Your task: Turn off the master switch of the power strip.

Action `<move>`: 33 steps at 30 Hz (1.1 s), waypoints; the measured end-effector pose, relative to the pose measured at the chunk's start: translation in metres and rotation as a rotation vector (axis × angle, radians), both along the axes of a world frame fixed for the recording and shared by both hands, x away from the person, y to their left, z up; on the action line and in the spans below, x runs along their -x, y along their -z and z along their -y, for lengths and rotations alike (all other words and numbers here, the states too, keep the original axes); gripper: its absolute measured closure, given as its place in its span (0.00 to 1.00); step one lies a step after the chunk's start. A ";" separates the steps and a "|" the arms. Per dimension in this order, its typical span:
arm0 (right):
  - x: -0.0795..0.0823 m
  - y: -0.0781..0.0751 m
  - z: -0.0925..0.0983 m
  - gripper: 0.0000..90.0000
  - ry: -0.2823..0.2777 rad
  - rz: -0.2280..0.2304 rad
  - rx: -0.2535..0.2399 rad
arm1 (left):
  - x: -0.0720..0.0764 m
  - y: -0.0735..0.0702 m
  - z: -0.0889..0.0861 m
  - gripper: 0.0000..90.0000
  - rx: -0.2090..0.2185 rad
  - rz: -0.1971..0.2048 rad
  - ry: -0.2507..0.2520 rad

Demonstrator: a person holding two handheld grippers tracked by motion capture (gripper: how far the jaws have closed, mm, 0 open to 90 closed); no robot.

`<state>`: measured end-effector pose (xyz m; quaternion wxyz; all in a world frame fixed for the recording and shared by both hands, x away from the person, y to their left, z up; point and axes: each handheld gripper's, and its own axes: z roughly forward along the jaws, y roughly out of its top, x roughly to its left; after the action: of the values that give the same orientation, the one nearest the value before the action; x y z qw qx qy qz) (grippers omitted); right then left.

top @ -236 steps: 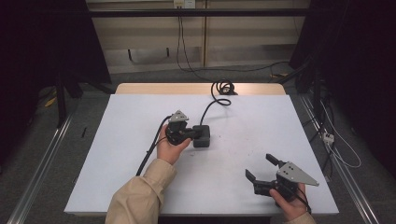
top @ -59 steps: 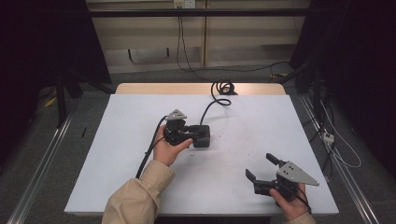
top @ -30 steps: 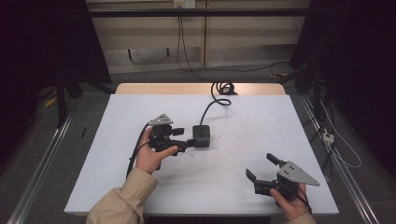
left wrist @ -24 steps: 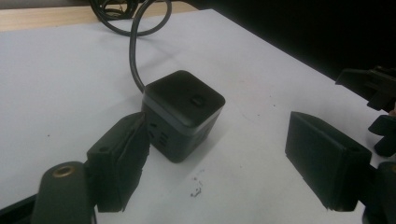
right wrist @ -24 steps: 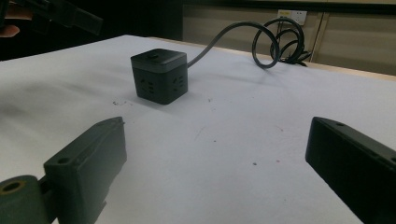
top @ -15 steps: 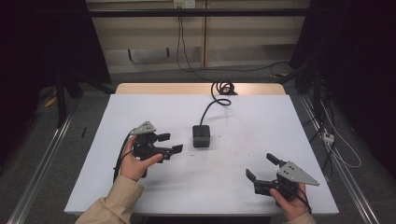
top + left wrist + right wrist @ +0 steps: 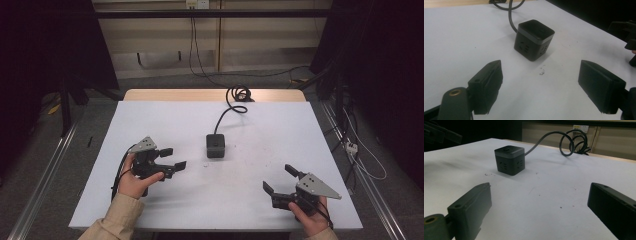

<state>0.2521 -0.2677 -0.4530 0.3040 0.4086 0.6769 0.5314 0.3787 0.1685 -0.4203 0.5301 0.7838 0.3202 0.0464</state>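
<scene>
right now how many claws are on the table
2: the left claw near the table's left front, open; the right claw near the right front, open. The black socket cube sits between them.

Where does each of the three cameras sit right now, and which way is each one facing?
High view: above the person's side, looking forward and down on the white table; both forearms, left gripper, right gripper.
Left gripper view: rides the left gripper, facing the black socket cube; open jaws frame it.
Right gripper view: rides the right gripper, low over the table, facing the cube and its coiled cable.
All three share the cube.
</scene>
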 end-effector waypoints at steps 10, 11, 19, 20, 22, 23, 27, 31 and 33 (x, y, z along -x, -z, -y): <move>0.000 0.000 0.000 0.06 -0.001 0.000 0.001 | 0.004 0.002 -0.011 0.20 -0.010 0.014 0.003; 0.000 0.000 0.000 0.06 -0.001 0.000 0.001 | 0.005 0.002 -0.012 0.20 -0.010 0.016 0.001; 0.000 0.000 0.000 0.06 -0.001 0.000 -0.001 | 0.009 0.005 -0.024 0.20 -0.030 0.033 -0.007; 0.000 0.000 0.000 0.06 0.000 0.001 -0.001 | 0.010 0.005 -0.025 0.20 -0.031 0.032 -0.005; 0.000 0.000 0.000 0.06 -0.001 0.001 0.000 | 0.011 0.005 -0.028 0.19 -0.033 0.031 -0.010; 0.000 0.000 0.000 0.06 -0.001 0.001 -0.001 | 0.011 0.005 -0.029 0.19 -0.030 0.028 -0.013; 0.000 0.000 0.000 0.06 0.000 0.001 0.000 | 0.014 0.006 -0.033 0.19 -0.032 0.028 -0.022; 0.001 -0.001 0.000 0.06 0.001 0.001 0.000 | 0.016 0.007 -0.039 0.19 -0.044 0.027 -0.029; 0.001 -0.001 0.000 0.06 0.001 0.001 0.000 | 0.018 0.009 -0.042 0.19 -0.042 0.028 -0.039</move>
<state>0.2515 -0.2678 -0.4524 0.3048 0.4086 0.6767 0.5313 0.3610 0.2110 -0.4289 0.5170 0.7876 0.3268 0.0745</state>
